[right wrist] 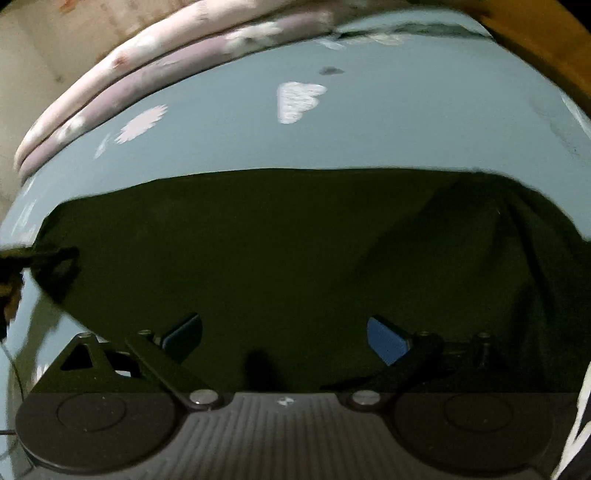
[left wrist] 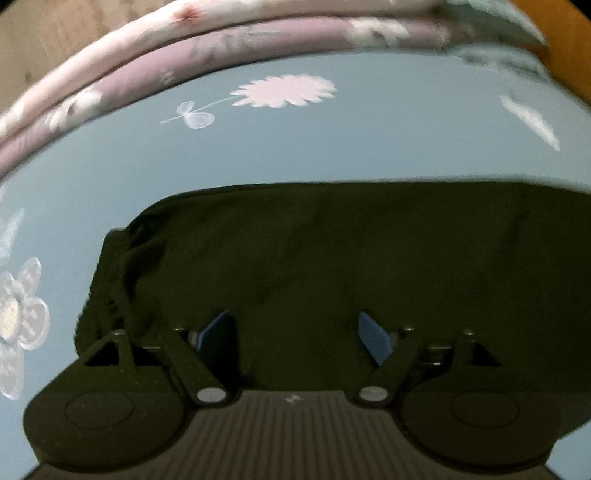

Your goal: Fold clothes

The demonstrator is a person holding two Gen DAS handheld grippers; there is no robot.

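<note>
Left tongs: blue pads spread wide apart, nothing clamped between them. They sit low over the dark, near-black cloth garment, which fills the view from centre down to 6 o'clock. Can't tell whether the pads touch the fabric; dark on dark, no contrast.

Right tongs: same, pads well apart, nothing gripped, dark garment directly under and ahead of them.

The garment lies flat on a pale blue bed sheet with white and pink flower prints, visible again from the right wrist. Its far edge runs roughly straight across at 12 o'clock of the tongs in both views. In the left view its left end, at 9 o'clock, is bunched into a ribbed fold; whether that's a cuff or a waistband I can't make out. In the right view creases run down at 3 o'clock and the cloth is cut off by the frame there. Garment type not readable.

At 12 o'clock beyond the sheet: a pink and lilac floral rolled quilt edge, blurred. At 1 o'clock an orange-brown wooden bed frame, partly cropped.

Right view, 9 o'clock: a dark blurred shape at the frame edge, unidentifiable. At 4 o'clock a black-and-white patterned scrap, mostly cut off.
</note>
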